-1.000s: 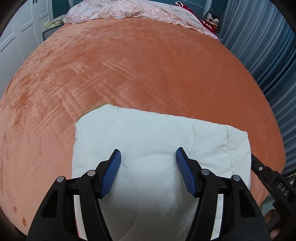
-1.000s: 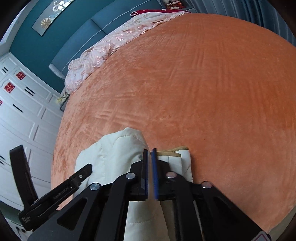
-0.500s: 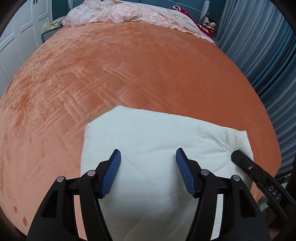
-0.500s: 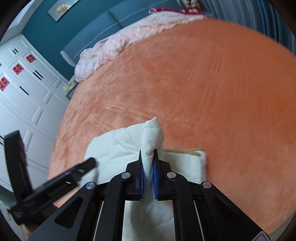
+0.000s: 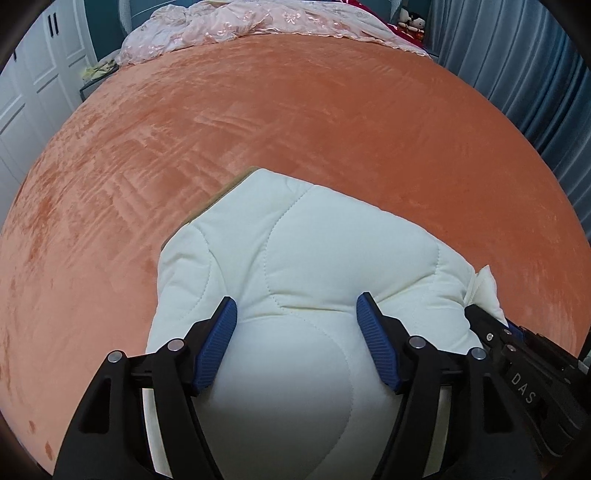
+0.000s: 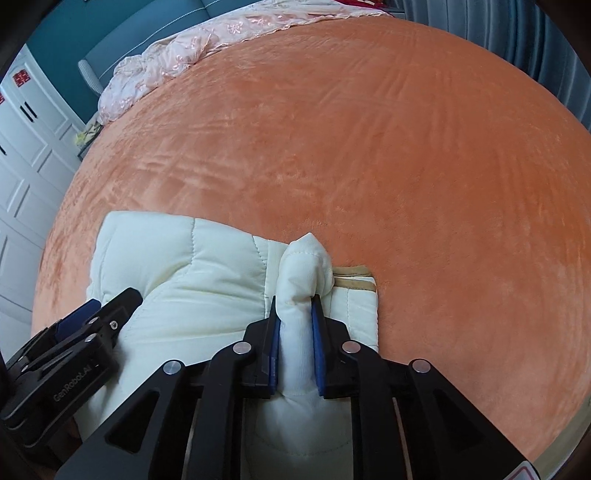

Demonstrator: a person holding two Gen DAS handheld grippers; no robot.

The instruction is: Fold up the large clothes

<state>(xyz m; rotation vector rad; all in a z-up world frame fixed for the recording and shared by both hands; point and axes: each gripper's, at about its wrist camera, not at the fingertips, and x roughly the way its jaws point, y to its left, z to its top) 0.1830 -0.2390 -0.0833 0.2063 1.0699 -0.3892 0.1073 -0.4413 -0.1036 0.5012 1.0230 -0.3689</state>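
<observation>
A cream quilted garment (image 5: 314, 258) lies folded near the front edge of an orange bed (image 5: 295, 122). My left gripper (image 5: 295, 314) is open, its blue pads on either side of a bulging fold of the garment, which rises between the jaws. My right gripper (image 6: 294, 299) is shut on a pinched ridge of the same garment (image 6: 184, 273) at its right side. A tan-trimmed edge (image 6: 354, 280) lies just right of that ridge. Each gripper shows in the other's view: the right (image 5: 487, 325), the left (image 6: 110, 310).
A pink embroidered blanket (image 5: 258, 22) is bunched along the bed's far end. White wardrobe doors (image 6: 22, 155) stand at the left and blue-grey curtains (image 5: 535, 66) at the right. The orange bedspread stretches wide beyond the garment.
The garment has bunched up and risen between my left jaws. My right gripper has taken a thicker ridge of the cloth and shifted closer to the left gripper.
</observation>
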